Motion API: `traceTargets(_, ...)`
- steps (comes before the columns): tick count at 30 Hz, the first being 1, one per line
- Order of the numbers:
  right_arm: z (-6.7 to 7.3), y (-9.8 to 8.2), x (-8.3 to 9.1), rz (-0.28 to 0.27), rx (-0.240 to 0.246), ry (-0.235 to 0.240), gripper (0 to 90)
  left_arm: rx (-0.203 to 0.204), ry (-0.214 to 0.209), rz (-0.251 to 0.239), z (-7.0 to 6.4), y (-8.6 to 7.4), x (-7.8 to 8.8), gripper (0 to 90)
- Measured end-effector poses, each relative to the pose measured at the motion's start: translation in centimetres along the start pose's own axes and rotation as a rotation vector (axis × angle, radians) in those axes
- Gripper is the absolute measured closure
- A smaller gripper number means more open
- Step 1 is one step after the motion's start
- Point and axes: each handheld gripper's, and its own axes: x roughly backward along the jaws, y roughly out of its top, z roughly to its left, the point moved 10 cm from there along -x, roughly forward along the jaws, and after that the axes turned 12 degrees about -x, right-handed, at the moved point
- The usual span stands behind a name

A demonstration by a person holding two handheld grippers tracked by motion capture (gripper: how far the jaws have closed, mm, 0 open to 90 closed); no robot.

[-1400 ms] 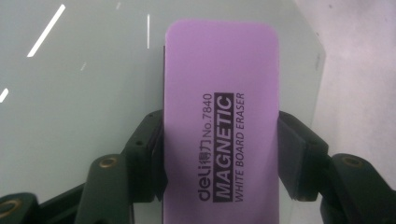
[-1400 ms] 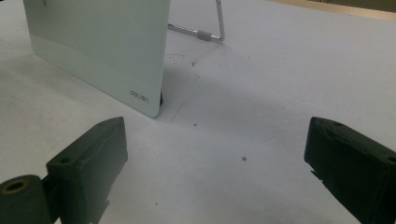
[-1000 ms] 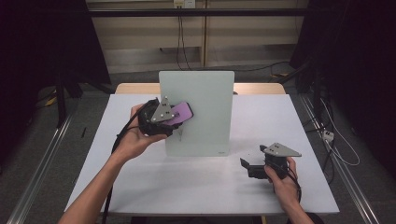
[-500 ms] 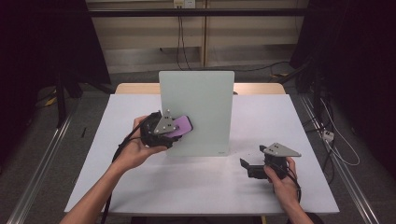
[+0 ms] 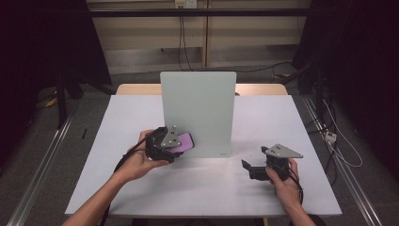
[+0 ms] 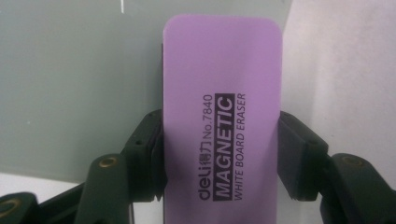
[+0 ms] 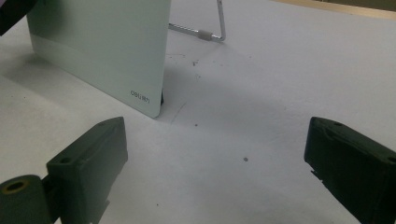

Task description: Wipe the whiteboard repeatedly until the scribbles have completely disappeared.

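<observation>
A pale green glass board (image 5: 198, 113) stands upright on the white table (image 5: 141, 188), propped from behind by a metal stand (image 7: 215, 28). My left gripper (image 5: 171, 141) is shut on a purple magnetic whiteboard eraser (image 5: 183, 141), pressed against the board's lower left corner. In the left gripper view the eraser (image 6: 222, 121) sits lengthwise between the two jaws, flat against the board (image 6: 74, 84). My right gripper (image 5: 249, 168) rests on the table to the right of the board, open and holding nothing; its jaws frame the board's lower right corner (image 7: 112, 56).
A wooden edge (image 5: 263, 88) runs behind the table's back. Dark curtains and cables lie on the floor around. Small dark specks (image 7: 245, 159) dot the table near the right gripper.
The left gripper has slid the eraser down the board's face, from the upper left part to the bottom left corner. The right gripper has stayed still.
</observation>
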Motion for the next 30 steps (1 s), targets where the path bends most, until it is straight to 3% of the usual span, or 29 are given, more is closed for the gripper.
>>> traceTargets(4, 0.0, 0.0, 0.1, 0.002, -0.002, 0.002, 6.0, 0.004, -0.037, 0.021, -1.2, -0.5, -0.8, 41.2)
traceTargets(7, 0.0, 0.0, 0.1, 0.002, -0.001, 0.002, 6.1, 0.005, -0.036, 0.021, -1.0, -0.5, -0.6, 41.2)
traceTargets(12, 0.0, 0.0, 0.1, 0.004, -0.007, 0.0, 6.1, 0.025, 0.006, -0.009, 0.8, -0.3, 0.9, 41.2)
traceTargets(17, 0.1, 0.0, 0.1, 0.002, -0.003, 0.002, 6.1, 0.102, 0.056, -0.085, 3.8, 0.3, 3.5, 41.3)
traceTargets(20, 0.0, 0.0, 0.1, 0.002, -0.003, 0.001, 6.1, 0.111, 0.079, -0.101, 4.8, 0.6, 4.3, 41.2)
traceTargets(24, 0.0, 0.0, 0.1, 0.002, -0.004, 0.001, 6.1, 0.125, 0.09, -0.118, 5.4, 0.9, 4.7, 41.2)
traceTargets(27, 0.0, 0.0, 0.0, 0.001, -0.002, 0.001, 6.1, 0.125, 0.095, -0.121, 5.3, 0.9, 4.5, 41.2)
traceTargets(30, 0.0, 0.0, 0.1, 0.001, -0.006, 0.001, 6.1, 0.124, 0.072, -0.121, 4.6, 0.9, 3.9, 41.2)
